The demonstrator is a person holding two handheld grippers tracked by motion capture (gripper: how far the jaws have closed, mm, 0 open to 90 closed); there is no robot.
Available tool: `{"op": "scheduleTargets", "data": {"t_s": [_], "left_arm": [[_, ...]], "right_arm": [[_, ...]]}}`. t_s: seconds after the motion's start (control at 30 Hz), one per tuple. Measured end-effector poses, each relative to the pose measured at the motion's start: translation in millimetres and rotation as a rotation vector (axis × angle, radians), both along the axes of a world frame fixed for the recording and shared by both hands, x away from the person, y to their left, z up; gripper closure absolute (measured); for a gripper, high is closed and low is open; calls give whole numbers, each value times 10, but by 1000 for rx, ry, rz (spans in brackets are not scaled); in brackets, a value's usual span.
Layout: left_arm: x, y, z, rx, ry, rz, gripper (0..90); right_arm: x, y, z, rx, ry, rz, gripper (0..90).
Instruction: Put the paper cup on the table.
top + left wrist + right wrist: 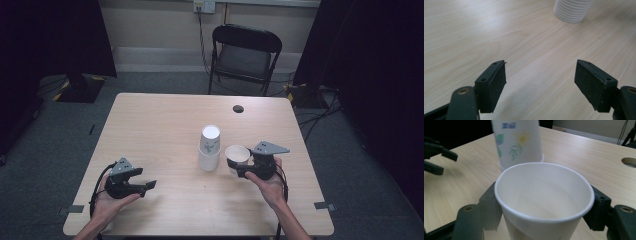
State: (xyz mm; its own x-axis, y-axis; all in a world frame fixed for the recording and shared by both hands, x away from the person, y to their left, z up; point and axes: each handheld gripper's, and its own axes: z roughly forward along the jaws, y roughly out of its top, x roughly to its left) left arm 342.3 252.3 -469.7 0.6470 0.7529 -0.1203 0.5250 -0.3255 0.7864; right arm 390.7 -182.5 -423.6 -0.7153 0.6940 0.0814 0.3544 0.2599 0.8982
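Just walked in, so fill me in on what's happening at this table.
A person works two hand-held tools over a wooden table. The right tool is shut on an upright, empty paper cup. Beside it, an upside-down flowered cup sits on a white cup stack. The left tool is open, holding nothing.

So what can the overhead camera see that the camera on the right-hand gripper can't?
High view alone: the folding chair, the person's hands, and the grey plate atop the right gripper. Right gripper view alone: the held paper cup is empty inside, and the stacked cups bear a flower print. Both: the cup between the jaws, the stack, the table hole, and the open left gripper.
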Motion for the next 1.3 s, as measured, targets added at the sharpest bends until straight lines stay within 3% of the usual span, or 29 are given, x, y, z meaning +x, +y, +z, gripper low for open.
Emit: {"op": "scheduleTargets", "data": {"t_s": [0.03, 0.17, 0.33, 0.57, 0.7, 0.83, 0.93, 1.07, 1.2, 1.3], "left_arm": [[16, 14, -60, 13, 24, 0, 252], [63, 27, -168, 53, 45, 2, 252], [95, 33, -238, 76, 51, 3, 252], [132, 16, -280, 96, 19, 1, 220], [132, -2, -304, 138, -19, -10, 189], [147, 2, -310, 143, -12, 28, 147], [155, 0, -311, 149, -12, 34, 130], [171, -11, -313, 150, -7, 28, 100], [181, -8, -312, 154, -5, 20, 95], [186, -12, -314, 152, -3, 20, 89]], "right_arm": [[31, -10, -14, -1, 1, -9, 297], [165, -59, -96, 15, 18, -44, 301], [299, -96, -121, 9, 26, -84, 303], [624, -130, -86, -37, 19, -136, 302], [777, -120, -141, -43, 27, -158, 302], [899, -112, -174, -52, 29, -169, 301], [960, -130, -211, -43, 41, -185, 301], [1001, -135, -261, -68, 48, -192, 299], [1012, -132, -343, -52, 60, -214, 300], [989, -99, -401, -86, 57, -202, 300]]}}
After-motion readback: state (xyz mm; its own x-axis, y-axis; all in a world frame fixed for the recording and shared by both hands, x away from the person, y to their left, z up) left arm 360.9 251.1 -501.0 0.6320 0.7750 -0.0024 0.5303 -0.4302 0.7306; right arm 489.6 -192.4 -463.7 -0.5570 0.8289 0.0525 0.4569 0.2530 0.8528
